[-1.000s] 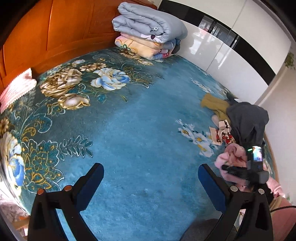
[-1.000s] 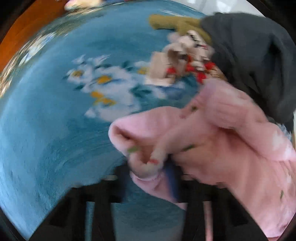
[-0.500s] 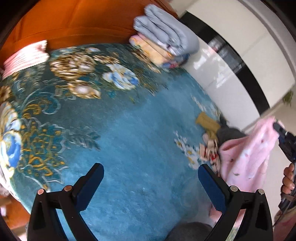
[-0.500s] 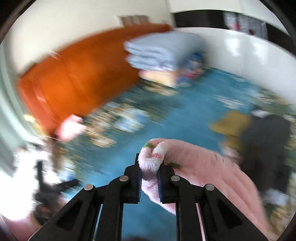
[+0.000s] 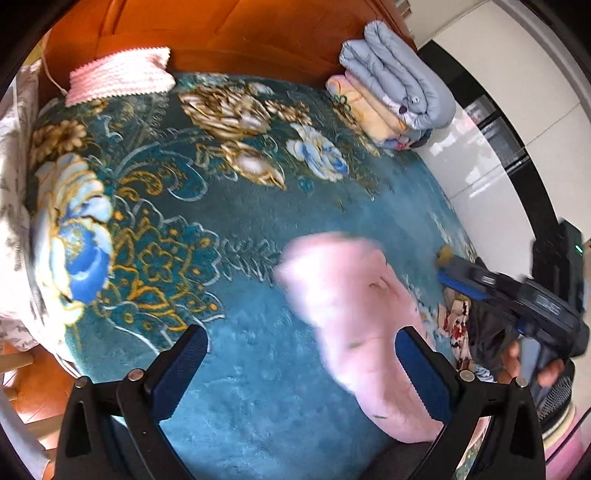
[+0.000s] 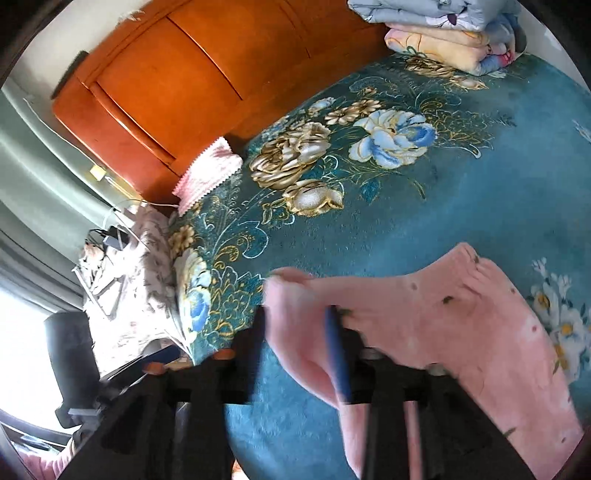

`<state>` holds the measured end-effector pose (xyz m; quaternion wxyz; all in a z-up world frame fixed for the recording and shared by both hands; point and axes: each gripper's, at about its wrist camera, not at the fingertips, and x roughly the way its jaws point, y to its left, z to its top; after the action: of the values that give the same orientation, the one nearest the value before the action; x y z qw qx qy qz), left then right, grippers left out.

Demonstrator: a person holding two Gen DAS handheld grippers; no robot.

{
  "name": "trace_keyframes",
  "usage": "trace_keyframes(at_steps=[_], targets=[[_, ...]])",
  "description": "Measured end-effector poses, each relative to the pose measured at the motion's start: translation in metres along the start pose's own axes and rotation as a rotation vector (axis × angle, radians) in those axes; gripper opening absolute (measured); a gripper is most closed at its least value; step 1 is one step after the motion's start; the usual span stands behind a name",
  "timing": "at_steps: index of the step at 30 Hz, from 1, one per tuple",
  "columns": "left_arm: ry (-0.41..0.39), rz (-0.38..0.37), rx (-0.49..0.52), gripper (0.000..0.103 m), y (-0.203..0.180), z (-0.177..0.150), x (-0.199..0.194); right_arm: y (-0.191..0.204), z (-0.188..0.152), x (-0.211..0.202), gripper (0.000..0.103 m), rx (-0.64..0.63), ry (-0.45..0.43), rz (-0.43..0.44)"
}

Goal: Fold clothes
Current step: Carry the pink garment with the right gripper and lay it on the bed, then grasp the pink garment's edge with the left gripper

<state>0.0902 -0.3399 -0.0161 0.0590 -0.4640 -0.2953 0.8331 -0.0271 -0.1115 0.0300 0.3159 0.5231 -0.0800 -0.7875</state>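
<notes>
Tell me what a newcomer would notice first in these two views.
The teal floral blanket covering the bed fills both views. Across its near middle lies a blurred pink fleece garment, with the open left gripper over it. Folded quilts are stacked in the far corner by the orange headboard.

Pink garment motion-blurred, right tongs smeared, their grip unclear, quilt stack cropped

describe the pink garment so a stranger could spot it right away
Start from the big teal floral bedspread on the bed with the orange wooden headboard. Near its front right lies a fluffy pale pink garment with tiny dark specks. Unlike the ribbed pink folded towel by the headboard, it is rumpled and loose.
</notes>
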Motion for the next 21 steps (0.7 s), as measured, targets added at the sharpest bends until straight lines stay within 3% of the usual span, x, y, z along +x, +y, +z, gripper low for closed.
trace_keyframes(at_steps=[3, 5, 7, 9, 13, 14, 15, 16, 21], targets=[[0.025, 0.000, 0.022, 0.103, -0.007, 0.001, 0.017, -0.027, -0.012, -0.035, 0.048, 0.032, -0.058, -0.019], [0.045, 0.017, 0.020, 0.103, -0.007, 0.001, 0.031, -0.061, -0.016, -0.052, 0.048, 0.080, -0.082, -0.116], [0.061, 0.049, 0.002, 0.103, -0.001, 0.002, 0.043, -0.105, -0.033, -0.065, 0.048, 0.154, -0.065, -0.273], [0.073, 0.080, -0.006, 0.103, 0.008, 0.005, 0.052, -0.135, -0.046, -0.064, 0.048, 0.216, -0.025, -0.355], [0.085, 0.134, -0.037, 0.102, 0.022, 0.011, 0.068, -0.157, -0.039, -0.031, 0.050, 0.196, 0.042, -0.338], [0.090, 0.140, -0.030, 0.102, 0.023, 0.013, 0.072, -0.157, -0.034, -0.022, 0.055, 0.176, 0.051, -0.348], [0.096, 0.147, -0.023, 0.102, 0.024, 0.016, 0.076, -0.159, -0.024, -0.008, 0.074, 0.154, 0.065, -0.364], [0.101, 0.153, -0.017, 0.102, 0.026, 0.018, 0.080, -0.160, -0.014, 0.005, 0.082, 0.132, 0.079, -0.380], [0.121, 0.139, -0.007, 0.102, 0.032, 0.029, 0.096, -0.183, 0.018, 0.049, 0.082, 0.088, 0.111, -0.417]])
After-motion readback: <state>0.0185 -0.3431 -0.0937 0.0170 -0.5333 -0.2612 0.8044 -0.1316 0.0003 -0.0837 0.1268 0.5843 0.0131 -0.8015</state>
